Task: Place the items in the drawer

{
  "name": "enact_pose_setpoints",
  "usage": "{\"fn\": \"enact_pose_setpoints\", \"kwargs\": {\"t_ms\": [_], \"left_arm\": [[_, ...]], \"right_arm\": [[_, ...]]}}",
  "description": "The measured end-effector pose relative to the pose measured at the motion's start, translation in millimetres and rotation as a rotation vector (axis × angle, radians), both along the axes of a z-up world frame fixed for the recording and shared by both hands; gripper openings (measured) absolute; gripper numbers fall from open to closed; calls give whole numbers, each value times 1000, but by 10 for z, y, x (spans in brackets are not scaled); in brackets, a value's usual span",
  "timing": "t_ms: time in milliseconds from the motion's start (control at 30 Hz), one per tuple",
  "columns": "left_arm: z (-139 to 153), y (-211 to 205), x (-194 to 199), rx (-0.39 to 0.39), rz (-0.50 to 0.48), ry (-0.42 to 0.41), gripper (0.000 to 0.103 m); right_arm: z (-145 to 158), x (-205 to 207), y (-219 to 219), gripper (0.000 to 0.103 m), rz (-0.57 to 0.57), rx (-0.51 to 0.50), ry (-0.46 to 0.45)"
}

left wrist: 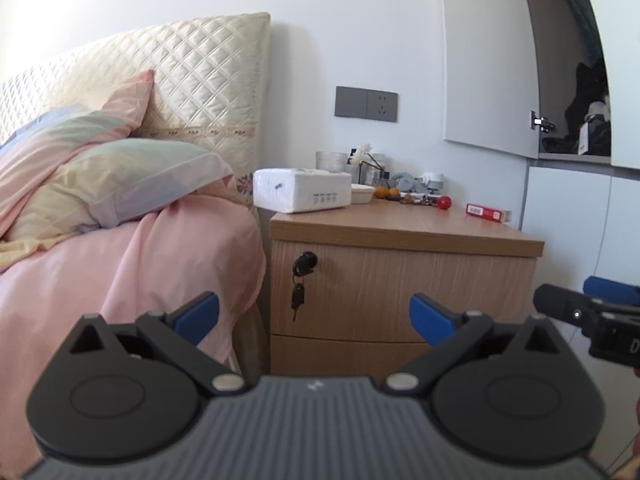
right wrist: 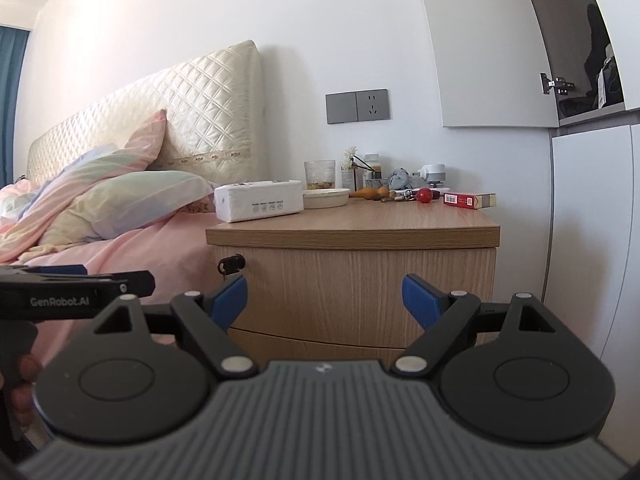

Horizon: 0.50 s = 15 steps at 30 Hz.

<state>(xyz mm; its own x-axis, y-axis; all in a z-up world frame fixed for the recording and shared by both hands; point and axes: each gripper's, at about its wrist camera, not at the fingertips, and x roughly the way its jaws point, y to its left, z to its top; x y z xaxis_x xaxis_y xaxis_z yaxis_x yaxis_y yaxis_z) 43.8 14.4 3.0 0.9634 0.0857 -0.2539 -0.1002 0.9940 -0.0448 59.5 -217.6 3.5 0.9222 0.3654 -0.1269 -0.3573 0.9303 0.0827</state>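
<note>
Left gripper: blue fingertips spread wide, holding nothing, facing the front of the wooden nightstand. Right gripper: fingers likewise wide apart and empty, level with the closed upper drawer, well short of it. A key hangs from the drawer lock at upper left. On the nightstand top: white tissue pack at left, cream dish beside it, red ball and red box at right. Pink bedding adjoins the nightstand
</note>
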Motion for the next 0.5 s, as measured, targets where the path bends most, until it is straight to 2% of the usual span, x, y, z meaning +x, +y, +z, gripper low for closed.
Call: {"fn": "enact_pose_setpoints", "kwargs": {"t_ms": [500], "left_arm": [[5, -56, -47, 25, 0, -12, 103]], "right_arm": [[-2, -9, -26, 86, -41, 6, 10]]}}
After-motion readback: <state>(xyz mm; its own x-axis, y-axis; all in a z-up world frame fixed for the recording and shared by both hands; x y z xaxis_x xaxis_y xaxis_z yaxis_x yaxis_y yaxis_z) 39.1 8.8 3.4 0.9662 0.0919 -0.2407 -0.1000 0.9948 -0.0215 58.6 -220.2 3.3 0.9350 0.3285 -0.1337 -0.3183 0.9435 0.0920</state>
